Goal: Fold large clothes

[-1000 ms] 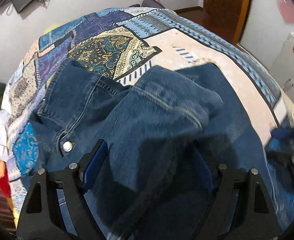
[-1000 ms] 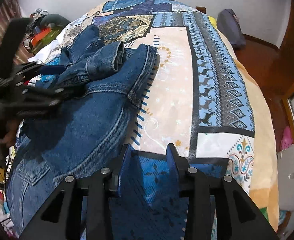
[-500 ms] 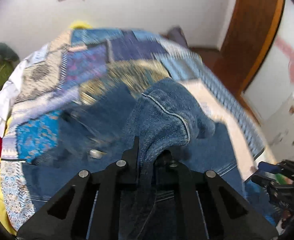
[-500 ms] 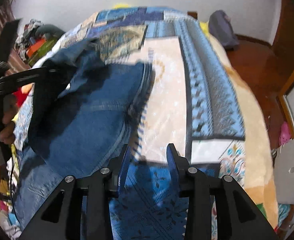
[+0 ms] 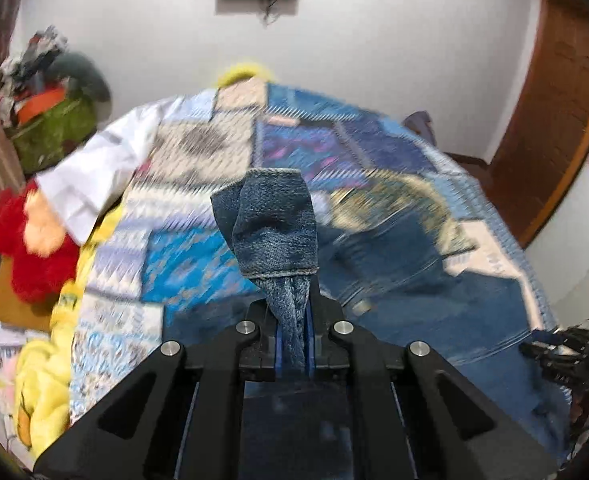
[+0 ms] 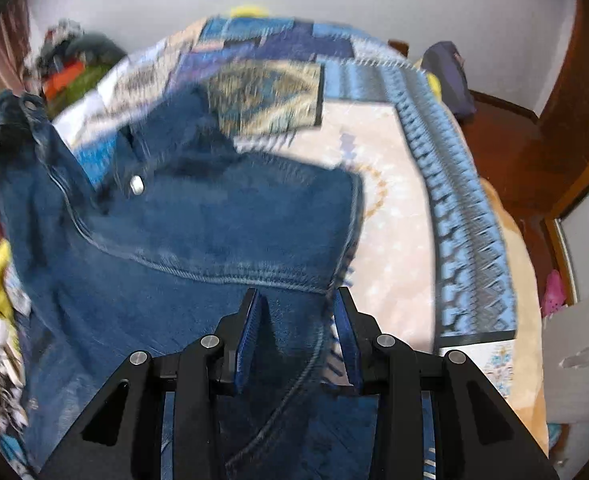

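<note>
A pair of dark blue jeans (image 6: 214, 240) lies spread on the patchwork bedspread (image 6: 406, 200), its metal button (image 6: 136, 185) facing up. My left gripper (image 5: 292, 320) is shut on a bunched denim edge (image 5: 274, 224), which stands up above the jaws, lifted off the bed. The rest of the jeans (image 5: 394, 264) trails down to the right of it. My right gripper (image 6: 298, 336) hovers over the jeans near a stitched seam. Its jaws stand partly apart with nothing pinched between the blue pads (image 6: 250, 340). In the right wrist view the lifted denim rises at the far left.
A white cloth (image 5: 94, 168), a red plush thing (image 5: 34, 248) and yellow bedding (image 5: 46, 380) crowd the bed's left side. A heap of clothes (image 5: 54, 128) sits by the wall. A dark bag (image 6: 448, 76) and a wooden door (image 5: 554, 120) are on the right.
My left gripper closed on the denim and carried it up and to the left, rolling as it went. My right gripper slid from the bare bedspread to above the jeans, its jaws unchanged.
</note>
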The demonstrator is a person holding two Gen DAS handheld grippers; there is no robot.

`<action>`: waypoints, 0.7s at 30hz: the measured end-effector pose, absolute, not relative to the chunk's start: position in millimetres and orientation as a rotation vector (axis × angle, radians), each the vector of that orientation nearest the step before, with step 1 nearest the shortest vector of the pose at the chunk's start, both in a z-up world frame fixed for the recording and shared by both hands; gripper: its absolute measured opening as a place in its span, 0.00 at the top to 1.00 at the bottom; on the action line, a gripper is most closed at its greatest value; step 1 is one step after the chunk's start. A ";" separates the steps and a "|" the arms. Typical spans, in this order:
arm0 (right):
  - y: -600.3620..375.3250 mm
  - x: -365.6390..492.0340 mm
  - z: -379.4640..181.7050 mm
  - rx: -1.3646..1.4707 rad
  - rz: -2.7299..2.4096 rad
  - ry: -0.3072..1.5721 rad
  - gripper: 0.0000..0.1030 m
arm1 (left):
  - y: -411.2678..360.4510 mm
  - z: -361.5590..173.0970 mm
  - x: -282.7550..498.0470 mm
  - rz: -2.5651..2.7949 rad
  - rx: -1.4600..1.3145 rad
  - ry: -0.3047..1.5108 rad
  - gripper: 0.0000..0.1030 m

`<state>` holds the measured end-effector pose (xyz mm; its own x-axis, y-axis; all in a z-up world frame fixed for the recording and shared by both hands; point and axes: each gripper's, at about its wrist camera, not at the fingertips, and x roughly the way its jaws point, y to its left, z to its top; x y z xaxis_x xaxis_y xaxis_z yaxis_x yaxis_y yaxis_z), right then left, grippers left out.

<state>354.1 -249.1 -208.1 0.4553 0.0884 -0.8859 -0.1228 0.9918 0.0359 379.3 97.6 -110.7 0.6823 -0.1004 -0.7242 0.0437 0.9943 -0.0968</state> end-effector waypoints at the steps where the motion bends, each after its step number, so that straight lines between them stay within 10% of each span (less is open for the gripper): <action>1: -245.7 352.8 -212.3 -0.065 0.124 1.086 0.67 | 109.2 -123.8 378.5 -0.067 -0.087 0.844 0.92; 5: -246.4 347.6 -212.1 -0.185 0.027 1.029 0.18 | 144.5 -171.0 368.7 -0.076 -0.160 0.949 0.92; 13: -270.7 354.8 -215.7 -0.009 0.056 1.101 0.16 | 163.7 -229.6 336.2 -0.091 -0.225 1.061 0.82; 21: -272.1 347.9 -218.6 0.072 0.087 1.100 0.16 | 196.1 -242.4 312.6 -0.011 -0.250 1.121 0.40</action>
